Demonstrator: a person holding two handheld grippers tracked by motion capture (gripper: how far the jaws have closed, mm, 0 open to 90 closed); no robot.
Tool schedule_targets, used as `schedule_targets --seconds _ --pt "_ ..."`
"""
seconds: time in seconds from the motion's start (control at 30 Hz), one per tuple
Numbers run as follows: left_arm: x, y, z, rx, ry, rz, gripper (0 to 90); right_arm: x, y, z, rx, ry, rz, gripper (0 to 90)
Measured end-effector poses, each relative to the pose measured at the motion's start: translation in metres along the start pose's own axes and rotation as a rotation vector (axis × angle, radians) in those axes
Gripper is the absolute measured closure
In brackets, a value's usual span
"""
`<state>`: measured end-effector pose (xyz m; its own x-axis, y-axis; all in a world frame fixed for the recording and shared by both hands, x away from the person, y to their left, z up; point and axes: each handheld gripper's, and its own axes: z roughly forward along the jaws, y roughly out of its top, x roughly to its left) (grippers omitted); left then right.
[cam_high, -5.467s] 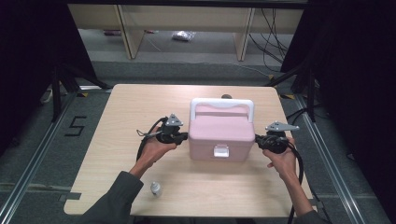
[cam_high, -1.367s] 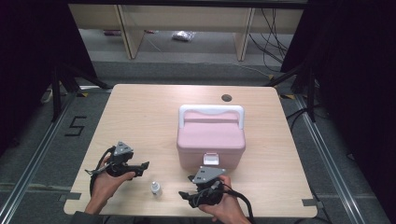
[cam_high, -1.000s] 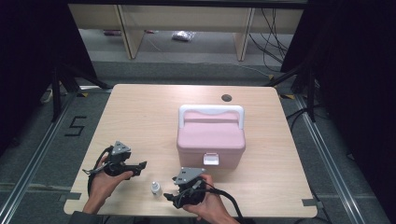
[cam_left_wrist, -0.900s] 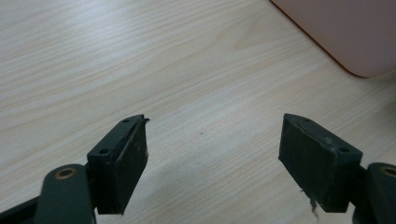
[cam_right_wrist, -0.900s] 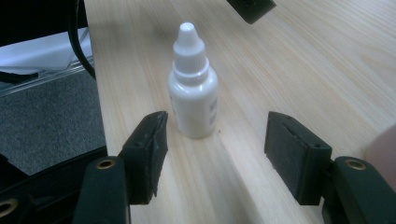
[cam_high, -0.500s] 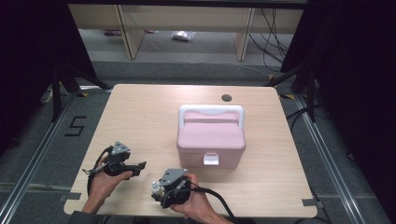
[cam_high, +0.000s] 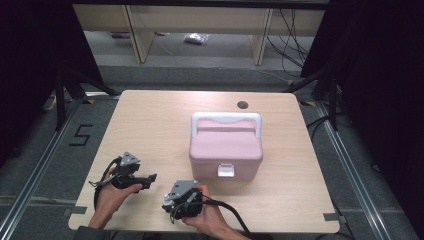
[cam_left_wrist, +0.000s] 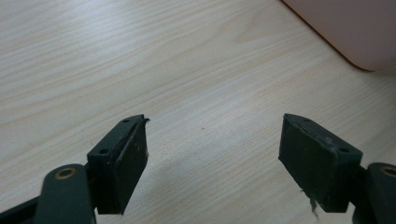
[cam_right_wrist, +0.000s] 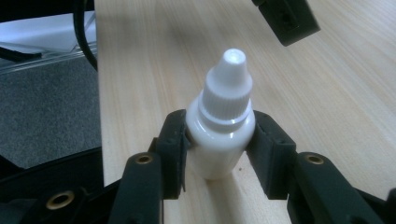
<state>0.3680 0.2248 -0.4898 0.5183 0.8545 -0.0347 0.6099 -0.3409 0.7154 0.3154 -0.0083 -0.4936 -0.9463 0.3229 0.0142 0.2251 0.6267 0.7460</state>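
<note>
We see the small white plastic dropper bottle (cam_right_wrist: 219, 135) standing upright on the pale wooden surface (cam_high: 150, 130), its long axis vertical and its ribbed white cap pointing straight up. It stands near the front edge of the surface, towards the person's left of centre, well apart from the pink plastic lidded box with a white handle (cam_high: 225, 147) that sits in the middle.

The right hand-held gripper (cam_right_wrist: 219, 154) has the bottle between its two black jaws. In the right gripper view both pads lie against the sides of the bottle's body, just under the shoulder, so we take it as grasping the bottle; its jaws have just been closing in on it. In the high view this right hand-held gripper (cam_high: 170, 202) lies low over the front edge, pointing to the person's left.

The left hand-held gripper (cam_left_wrist: 212, 158) is released, its jaws standing wide apart over bare wood with nothing between them. A corner of the pink box shows at the upper right of the left gripper view.
</note>
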Motion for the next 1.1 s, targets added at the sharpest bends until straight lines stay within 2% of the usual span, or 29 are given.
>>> schedule_targets --seconds 0.03,0.07,0.13,0.17,0.2,0.27,0.3,0.37,0.43,0.53,0.57,0.6,0.7,0.73,0.77,0.8,0.83,0.87,0.9,0.97,1.0,1.07,1.1 --pt "0.000 0.000 -0.001 0.014 -0.009 0.010 23.2 0.000 0.000 -0.003 -0.005 0.003 0.008 60.3" --pt "0.000 0.000 -0.001 0.007 -0.006 0.008 23.2 -0.003 0.000 -0.008 -0.012 0.000 -0.007 60.3" --pt "0.000 0.001 -0.001 0.010 -0.004 0.016 23.2 -0.004 -0.002 -0.019 -0.017 -0.008 0.004 60.3" --pt "0.001 0.001 -0.001 0.013 -0.005 0.024 23.2 -0.006 -0.003 -0.024 -0.016 -0.008 -0.005 60.3" --pt "0.000 0.001 -0.001 0.012 -0.002 0.027 23.2 -0.007 -0.007 -0.032 -0.018 -0.013 0.014 60.3" --pt "0.000 0.001 -0.001 0.015 -0.003 0.029 23.2 -0.011 -0.013 -0.042 -0.022 -0.022 0.009 60.3" --pt "0.000 0.001 -0.001 0.019 -0.006 0.031 23.2 -0.013 -0.016 -0.049 -0.017 -0.029 0.025 60.3" --pt "-0.001 0.001 -0.001 0.013 0.002 0.026 23.2 -0.017 -0.023 -0.061 -0.015 -0.046 0.027 60.3" --pt "0.000 0.001 -0.001 0.016 -0.003 0.031 23.2 -0.022 -0.032 -0.072 -0.020 -0.065 0.053 60.3" --pt "0.000 0.001 -0.001 0.010 0.001 0.018 23.2 -0.028 -0.045 -0.090 -0.027 -0.087 0.082 60.3" --pt "0.000 0.001 -0.001 0.008 0.001 0.016 23.2 -0.032 -0.054 -0.103 -0.026 -0.107 0.099 60.3" --pt "0.000 0.001 -0.002 0.012 0.002 0.024 23.2 -0.032 -0.054 -0.103 -0.026 -0.107 0.099 60.3" --pt "0.001 0.001 -0.001 0.024 -0.007 0.022 23.2 -0.037 -0.067 -0.120 -0.034 -0.141 0.124 60.3" --pt "0.001 0.001 -0.001 0.020 -0.005 0.022 23.2 -0.037 -0.071 -0.125 -0.033 -0.154 0.150 60.3" --pt "-0.001 0.000 0.000 0.006 -0.002 0.010 23.2 -0.039 -0.073 -0.128 -0.033 -0.160 0.155 60.3" --pt "0.000 0.000 -0.001 0.017 -0.007 0.016 23.2 -0.041 -0.077 -0.132 -0.036 -0.157 0.158 60.3" --pt "-0.001 0.000 -0.001 0.007 0.002 0.014 23.2 -0.042 -0.080 -0.135 -0.038 -0.165 0.162 60.3" --pt "0.000 0.001 -0.001 0.014 -0.002 0.025 23.2 -0.042 -0.083 -0.140 -0.039 -0.184 0.175 60.3" --pt "0.000 0.001 -0.001 0.012 0.004 0.021 23.2 -0.043 -0.086 -0.143 -0.036 -0.174 0.177 60.3" --pt "0.000 0.001 -0.001 0.012 0.003 0.022 23.2 -0.045 -0.092 -0.150 -0.038 -0.203 0.185 60.3" --pt "0.000 0.000 -0.001 0.007 -0.004 0.007 23.2 -0.046 -0.095 -0.153 -0.032 -0.205 0.192 60.3" --pt "0.000 0.000 -0.001 0.014 -0.001 0.013 23.2 -0.046 -0.100 -0.159 -0.032 -0.219 0.227 60.3" --pt "0.000 0.000 -0.001 0.012 0.000 0.013 23.2 -0.048 -0.103 -0.163 -0.034 -0.226 0.222 60.3"
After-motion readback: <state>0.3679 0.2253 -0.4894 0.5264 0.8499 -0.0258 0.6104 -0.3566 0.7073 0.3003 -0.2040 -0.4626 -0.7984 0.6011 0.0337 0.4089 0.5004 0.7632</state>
